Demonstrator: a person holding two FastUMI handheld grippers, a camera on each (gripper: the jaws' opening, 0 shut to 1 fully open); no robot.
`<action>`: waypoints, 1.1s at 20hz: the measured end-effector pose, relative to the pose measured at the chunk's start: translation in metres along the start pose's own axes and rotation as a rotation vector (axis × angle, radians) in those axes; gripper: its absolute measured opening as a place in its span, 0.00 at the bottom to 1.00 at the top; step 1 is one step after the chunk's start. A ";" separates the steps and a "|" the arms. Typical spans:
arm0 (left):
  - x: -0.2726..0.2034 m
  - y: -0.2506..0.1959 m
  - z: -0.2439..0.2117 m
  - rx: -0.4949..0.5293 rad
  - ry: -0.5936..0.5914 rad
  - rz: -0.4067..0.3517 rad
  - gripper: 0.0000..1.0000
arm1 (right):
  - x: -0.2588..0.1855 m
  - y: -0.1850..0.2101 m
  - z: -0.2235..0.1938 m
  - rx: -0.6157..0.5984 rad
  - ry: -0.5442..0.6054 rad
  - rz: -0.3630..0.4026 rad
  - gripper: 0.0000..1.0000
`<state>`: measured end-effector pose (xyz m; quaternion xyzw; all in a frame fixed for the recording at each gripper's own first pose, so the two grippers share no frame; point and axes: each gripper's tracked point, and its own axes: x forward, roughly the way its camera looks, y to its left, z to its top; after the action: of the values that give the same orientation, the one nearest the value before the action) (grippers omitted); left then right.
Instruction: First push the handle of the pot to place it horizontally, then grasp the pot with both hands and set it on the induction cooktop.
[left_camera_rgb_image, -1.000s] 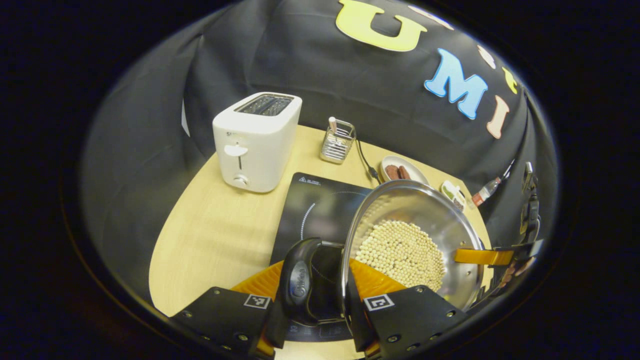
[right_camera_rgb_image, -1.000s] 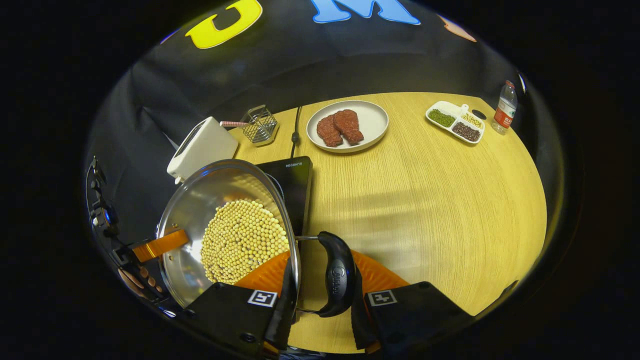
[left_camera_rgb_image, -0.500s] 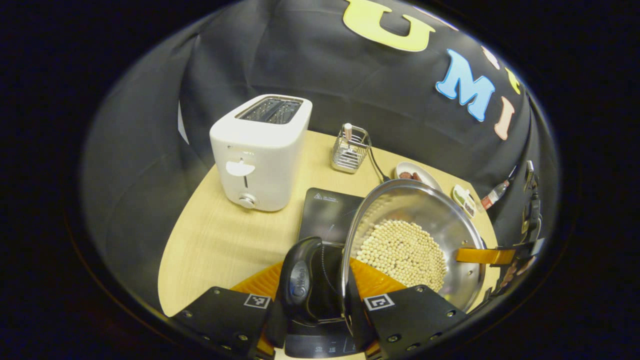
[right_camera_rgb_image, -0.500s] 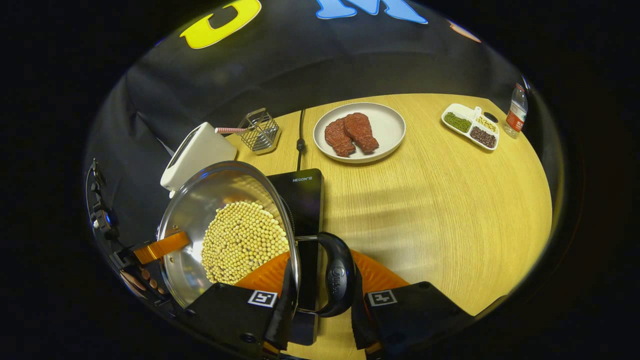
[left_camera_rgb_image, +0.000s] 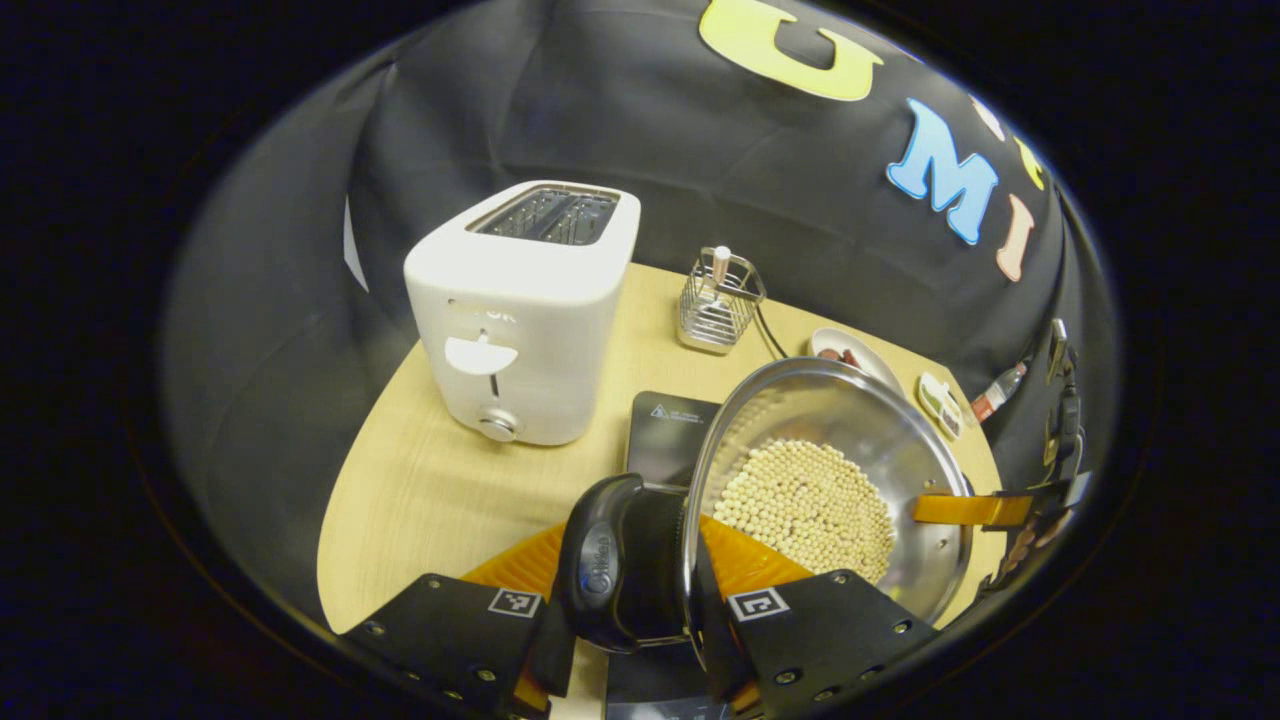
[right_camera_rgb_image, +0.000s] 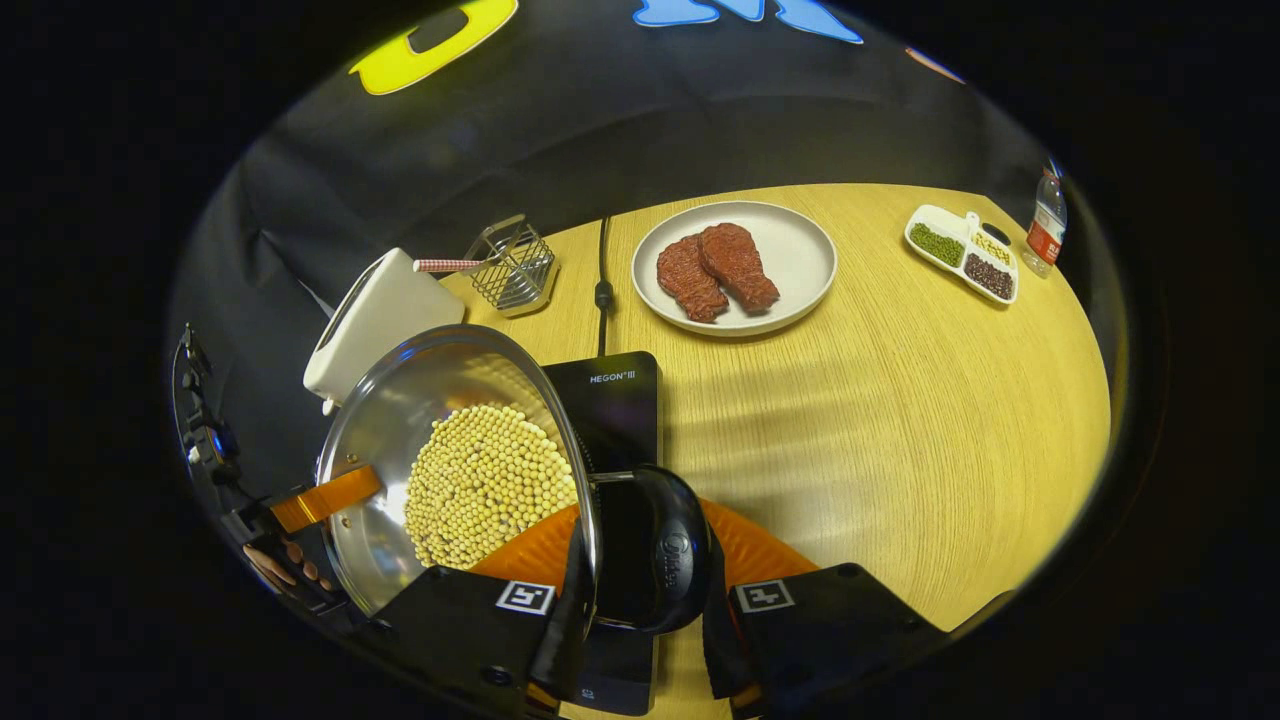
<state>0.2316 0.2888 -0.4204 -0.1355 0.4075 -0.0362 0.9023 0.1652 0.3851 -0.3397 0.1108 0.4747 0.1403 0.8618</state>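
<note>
A steel pot (left_camera_rgb_image: 900, 470) full of pale beans hangs over the black induction cooktop (left_camera_rgb_image: 668, 440), its rim tilted in both views. My left gripper (left_camera_rgb_image: 632, 585) is shut on the pot's black side handle (left_camera_rgb_image: 598, 575). Across the pot, the right gripper (left_camera_rgb_image: 985, 510) holds the opposite side. In the right gripper view the pot (right_camera_rgb_image: 400, 420) sits at the left over the cooktop (right_camera_rgb_image: 620, 400). My right gripper (right_camera_rgb_image: 640, 585) is shut on the other black handle (right_camera_rgb_image: 672, 555), and the left gripper (right_camera_rgb_image: 315, 498) shows beyond the beans with a hand behind it. I cannot tell whether the pot's base touches the cooktop.
A white toaster (left_camera_rgb_image: 520, 310) stands at the table's back left, with a wire holder (left_camera_rgb_image: 718, 300) beside it. A plate (right_camera_rgb_image: 800, 240) with two meat pieces, a divided dish (right_camera_rgb_image: 960, 265) and a bottle (right_camera_rgb_image: 1048, 220) lie farther right. The cooktop's cable (right_camera_rgb_image: 602, 290) runs backward. Bare wooden table (right_camera_rgb_image: 900, 420) spreads to the right.
Both grippers have carried the pot forward over the cooktop, toward the toaster and the plate. More of the cooktop now lies under the pot and handles.
</note>
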 end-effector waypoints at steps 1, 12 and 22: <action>-0.001 0.001 0.002 -0.002 -0.001 -0.001 0.56 | 0.002 0.000 0.001 -0.005 0.001 -0.001 0.48; 0.010 0.008 -0.003 -0.041 0.018 -0.046 0.52 | 0.004 0.001 0.004 -0.005 0.006 0.009 0.51; 0.008 0.010 -0.010 -0.084 0.041 -0.036 0.57 | 0.002 0.003 0.004 0.005 0.025 0.039 0.56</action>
<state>0.2291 0.2946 -0.4347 -0.1800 0.4245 -0.0380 0.8865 0.1691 0.3890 -0.3386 0.1203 0.4834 0.1574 0.8527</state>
